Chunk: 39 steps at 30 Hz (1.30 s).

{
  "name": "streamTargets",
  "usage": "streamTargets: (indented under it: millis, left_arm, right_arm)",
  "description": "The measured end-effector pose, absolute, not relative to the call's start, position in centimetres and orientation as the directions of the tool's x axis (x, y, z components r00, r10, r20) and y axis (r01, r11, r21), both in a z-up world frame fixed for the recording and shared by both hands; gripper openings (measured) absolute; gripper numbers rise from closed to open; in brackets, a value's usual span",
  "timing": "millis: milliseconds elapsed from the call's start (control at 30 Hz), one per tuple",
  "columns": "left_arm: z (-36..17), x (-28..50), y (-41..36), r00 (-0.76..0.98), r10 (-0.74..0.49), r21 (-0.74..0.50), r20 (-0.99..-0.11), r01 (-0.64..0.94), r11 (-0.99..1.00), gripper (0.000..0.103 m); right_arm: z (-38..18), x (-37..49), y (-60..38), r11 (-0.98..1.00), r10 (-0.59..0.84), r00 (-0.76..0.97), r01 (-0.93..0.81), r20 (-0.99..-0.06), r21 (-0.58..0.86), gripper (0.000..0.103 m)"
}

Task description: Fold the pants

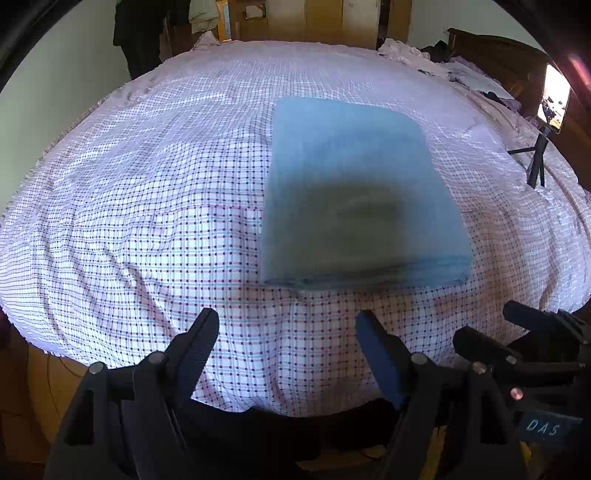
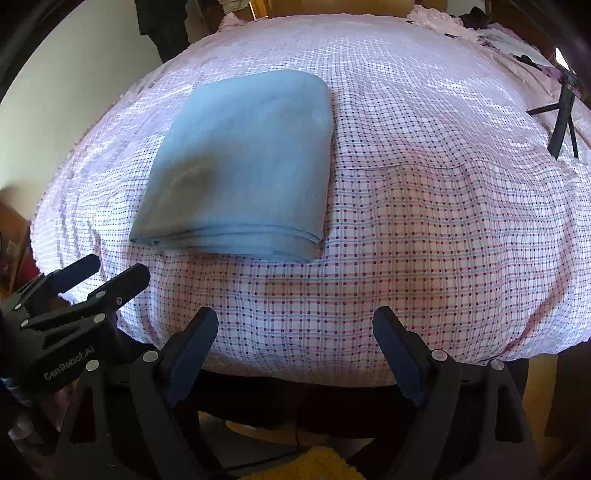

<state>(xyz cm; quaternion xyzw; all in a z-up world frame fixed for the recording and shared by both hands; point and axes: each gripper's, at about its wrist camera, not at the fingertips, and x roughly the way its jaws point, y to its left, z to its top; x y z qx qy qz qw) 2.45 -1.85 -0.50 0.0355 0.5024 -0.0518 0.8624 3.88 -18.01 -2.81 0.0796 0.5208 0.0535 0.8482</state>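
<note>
Left wrist view gives us the folded blue pants lying flat on the checked bedspread, ahead of and slightly right of the left gripper, whose 2 fingers stand spread apart with nothing between them. Only here do we see a lit phone on a small black tripod, well to the right of the pants, and a dark wooden headboard behind it. The right gripper pokes in at the lower right edge, near the pants' front edge.

From the right wrist view we get the pants ahead and to the left instead, and their stacked layered edges facing us show more clearly. The right gripper is likewise released, holding nothing, apart from the pants. The left gripper appears below the pants' near left corner, with "GenRobot.AI" on its body. Below the bed edge, nearer than the pants, we see a yellow rug.

Beyond the pants, at the far end of the bed, dark clothes hang against a pale wall and wooden doors stand behind. Loose clothing is piled far right of the pants.
</note>
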Motion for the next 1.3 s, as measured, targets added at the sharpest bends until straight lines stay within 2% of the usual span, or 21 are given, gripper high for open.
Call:
streamTargets:
  millis: [1300]
  left_arm:
    - [-0.69,2.22,-2.27,0.464,-0.048,0.013,-0.885,0.126,0.992,0.08]
  right_arm:
    - [-2.23,3.01,-17.85,0.979,0.177,0.459,0.005,-0.87,0.202,0.081]
